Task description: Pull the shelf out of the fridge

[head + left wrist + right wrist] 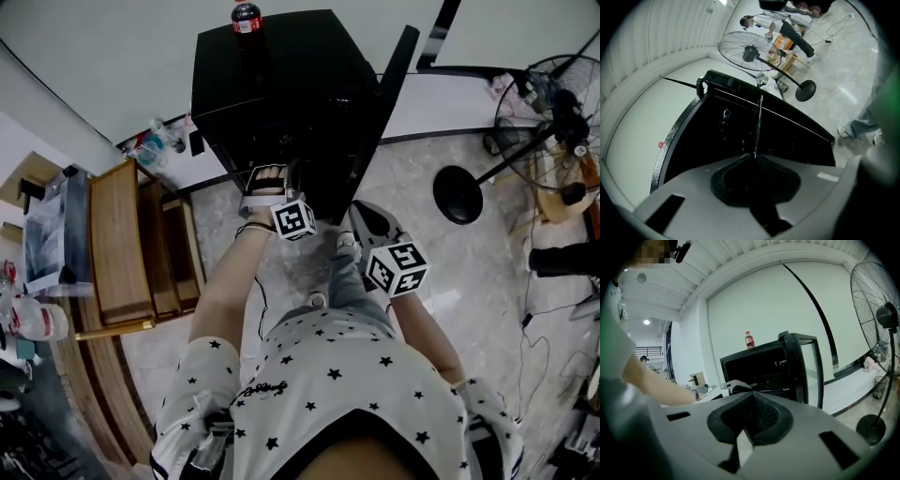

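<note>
A black mini fridge (281,84) stands against the wall with its glass door (395,82) swung open to the right. In the left gripper view a thin wire edge of the shelf (759,122) runs out of the dark fridge interior (717,140) straight into the meeting tips of my left gripper (754,157). That gripper is shut on the wire. In the head view the left gripper (269,180) reaches into the fridge's front opening. My right gripper (367,217) hangs back near the door, shut and empty (751,393), facing the fridge (759,366).
A cola bottle (246,17) stands on the fridge top. Wooden furniture (117,244) sits close on the left. A pedestal fan (553,94) with a round base (457,194) stands on the floor to the right, beside cables and clutter.
</note>
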Demonstrator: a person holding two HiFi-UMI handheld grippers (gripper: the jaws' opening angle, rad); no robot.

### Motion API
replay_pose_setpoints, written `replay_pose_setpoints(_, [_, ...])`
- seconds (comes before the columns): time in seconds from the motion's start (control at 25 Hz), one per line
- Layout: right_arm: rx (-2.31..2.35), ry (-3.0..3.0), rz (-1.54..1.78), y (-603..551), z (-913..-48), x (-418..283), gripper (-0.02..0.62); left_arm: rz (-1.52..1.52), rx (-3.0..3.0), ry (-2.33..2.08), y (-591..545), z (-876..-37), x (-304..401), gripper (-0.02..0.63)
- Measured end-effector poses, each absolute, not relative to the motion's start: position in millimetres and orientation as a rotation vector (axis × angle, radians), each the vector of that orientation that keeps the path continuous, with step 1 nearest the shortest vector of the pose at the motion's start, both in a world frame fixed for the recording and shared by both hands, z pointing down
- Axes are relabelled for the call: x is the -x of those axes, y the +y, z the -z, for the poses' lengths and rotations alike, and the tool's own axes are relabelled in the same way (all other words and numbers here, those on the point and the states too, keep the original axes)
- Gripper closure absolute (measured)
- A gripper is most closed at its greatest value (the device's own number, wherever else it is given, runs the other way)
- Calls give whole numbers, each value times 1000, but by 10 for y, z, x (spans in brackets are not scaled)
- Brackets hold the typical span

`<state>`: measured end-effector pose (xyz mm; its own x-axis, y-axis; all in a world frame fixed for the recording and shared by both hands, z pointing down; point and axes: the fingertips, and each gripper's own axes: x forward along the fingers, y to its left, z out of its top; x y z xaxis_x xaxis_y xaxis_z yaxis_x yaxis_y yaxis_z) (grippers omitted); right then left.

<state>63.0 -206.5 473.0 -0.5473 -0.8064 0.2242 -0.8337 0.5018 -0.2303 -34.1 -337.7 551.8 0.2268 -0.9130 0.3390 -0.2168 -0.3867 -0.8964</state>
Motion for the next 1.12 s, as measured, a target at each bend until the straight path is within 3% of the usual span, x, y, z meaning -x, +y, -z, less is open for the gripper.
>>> replay_pose_setpoints(1.12, [-1457,-2666,-470,-2021,-4706,-599,601,1191,1757,1066,-3148,-5501,327,561])
